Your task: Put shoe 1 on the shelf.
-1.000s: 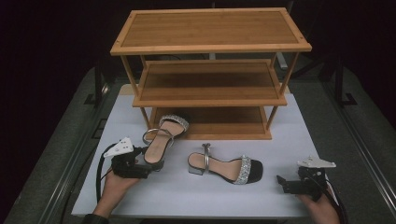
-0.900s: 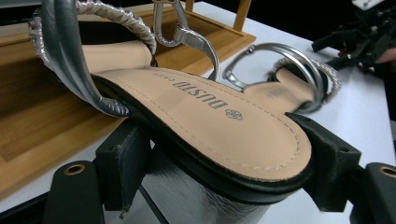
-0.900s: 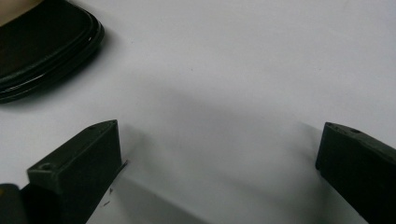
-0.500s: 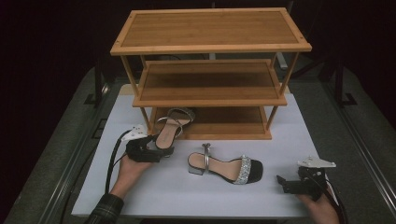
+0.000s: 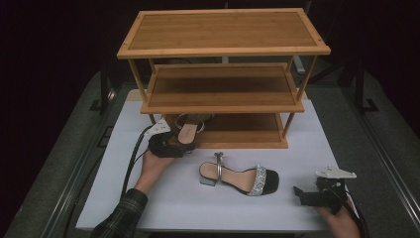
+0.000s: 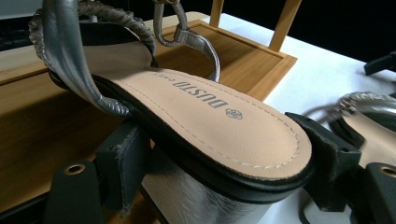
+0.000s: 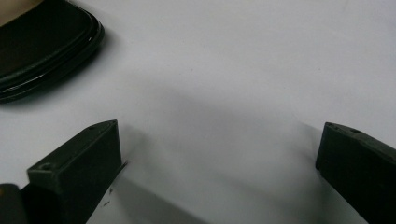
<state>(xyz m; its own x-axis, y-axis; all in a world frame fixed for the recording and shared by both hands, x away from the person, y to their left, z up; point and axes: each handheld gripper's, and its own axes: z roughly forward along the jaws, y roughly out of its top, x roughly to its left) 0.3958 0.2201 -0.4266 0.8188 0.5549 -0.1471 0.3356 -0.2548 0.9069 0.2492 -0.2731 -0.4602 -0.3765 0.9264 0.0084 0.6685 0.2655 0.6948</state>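
Landmark: wooden rack (image 5: 223, 89) on white table (image 5: 163, 203).
Left gripper (image 5: 171, 148): jaws clamped on heel of sandal (image 6: 205, 121), toe over rack's bottom shelf.
Second sandal (image 5: 240, 177): just before rack.
Right gripper (image 5: 309, 197): jaws apart, right of that sandal.

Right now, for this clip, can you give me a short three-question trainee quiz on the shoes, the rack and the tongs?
1. True or false: the left tongs grip the heel end of the beige-insoled strappy sandal.
2. Which tier of the three-tier bamboo shoe rack does that sandal's toe point into? A top, B middle, C bottom.
3. Where is the second black block-heel sandal with the sparkly toe strap, and how do the right tongs stand?

Key:
1. True.
2. C.
3. It lies on the white table in front of the rack, untouched; the right tongs are open and empty, resting to its right.
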